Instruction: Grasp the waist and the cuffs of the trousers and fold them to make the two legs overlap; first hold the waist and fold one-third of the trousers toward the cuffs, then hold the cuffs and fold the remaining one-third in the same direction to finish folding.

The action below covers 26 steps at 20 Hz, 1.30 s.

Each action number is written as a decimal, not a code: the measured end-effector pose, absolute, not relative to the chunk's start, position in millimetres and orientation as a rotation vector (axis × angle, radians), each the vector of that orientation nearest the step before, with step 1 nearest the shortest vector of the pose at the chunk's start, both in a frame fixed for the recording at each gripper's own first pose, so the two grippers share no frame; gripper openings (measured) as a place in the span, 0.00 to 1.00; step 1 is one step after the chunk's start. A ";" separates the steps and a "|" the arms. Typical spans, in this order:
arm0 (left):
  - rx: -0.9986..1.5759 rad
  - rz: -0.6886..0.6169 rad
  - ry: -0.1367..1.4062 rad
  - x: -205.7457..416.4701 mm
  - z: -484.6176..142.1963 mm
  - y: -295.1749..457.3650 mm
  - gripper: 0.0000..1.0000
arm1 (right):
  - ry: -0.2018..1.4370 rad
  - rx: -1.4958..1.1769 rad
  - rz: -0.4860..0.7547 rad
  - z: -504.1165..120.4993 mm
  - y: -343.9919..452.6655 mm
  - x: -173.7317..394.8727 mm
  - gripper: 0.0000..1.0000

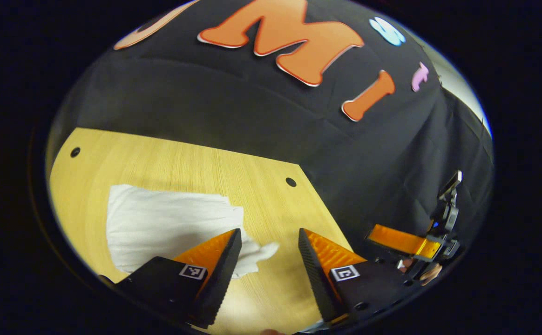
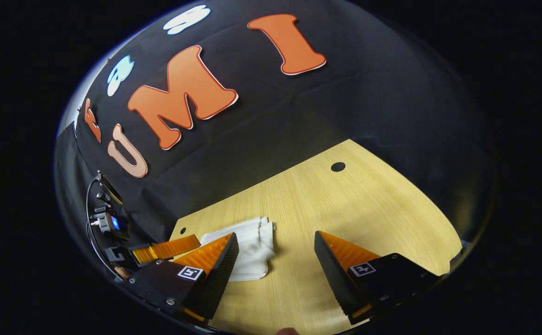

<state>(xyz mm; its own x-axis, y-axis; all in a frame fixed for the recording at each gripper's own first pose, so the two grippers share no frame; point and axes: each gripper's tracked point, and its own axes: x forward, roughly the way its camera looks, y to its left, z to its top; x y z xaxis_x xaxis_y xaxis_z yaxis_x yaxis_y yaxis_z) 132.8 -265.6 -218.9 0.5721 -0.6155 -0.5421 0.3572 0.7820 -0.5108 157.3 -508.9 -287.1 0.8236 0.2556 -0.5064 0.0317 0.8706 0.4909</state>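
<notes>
The white trousers (image 1: 168, 223) lie folded into a compact bundle on the wooden table (image 1: 182, 163). In the left gripper view my left gripper (image 1: 268, 237) hovers open above the table, the bundle's right corner just past its left finger, nothing between its fingers. The right gripper (image 1: 406, 242) appears at the far right of that view, beyond the table's edge. In the right gripper view my right gripper (image 2: 275, 242) is open over bare wood, the folded trousers (image 2: 247, 246) left of its gap. The left gripper (image 2: 164, 250) shows at the lower left there.
The table (image 2: 369, 204) has small dark holes (image 1: 291, 182) near its corners. The black cloth wall rises right behind its far edge. Bare wood lies right of the trousers in both views.
</notes>
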 end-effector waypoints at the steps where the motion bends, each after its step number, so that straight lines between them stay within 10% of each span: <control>1: -0.333 -0.576 0.748 134.8 -214.0 -263.2 0.85 | 0.579 0.495 0.127 -280.8 -511.0 157.4 0.98; 3: -0.281 -0.538 0.695 135.3 -200.2 -250.5 0.99 | 0.545 0.458 0.136 -267.4 -512.0 159.7 0.98; 17: -0.061 -0.091 0.256 102.8 -30.8 -102.0 0.99 | 0.192 0.195 0.306 -123.1 -425.6 132.7 0.98; 26: -0.074 -0.061 0.068 2.2 37.9 -48.7 0.98 | 0.085 0.128 0.256 -77.2 -386.1 47.1 0.98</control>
<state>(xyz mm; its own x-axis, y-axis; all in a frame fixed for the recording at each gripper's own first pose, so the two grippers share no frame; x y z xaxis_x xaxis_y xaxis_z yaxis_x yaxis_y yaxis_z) 2.2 -48.7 37.9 0.9959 -0.0629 -0.0652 0.0579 0.9954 -0.0760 47.1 -386.1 -77.2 0.9640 0.2573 -0.0674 -0.2465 0.9595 0.1366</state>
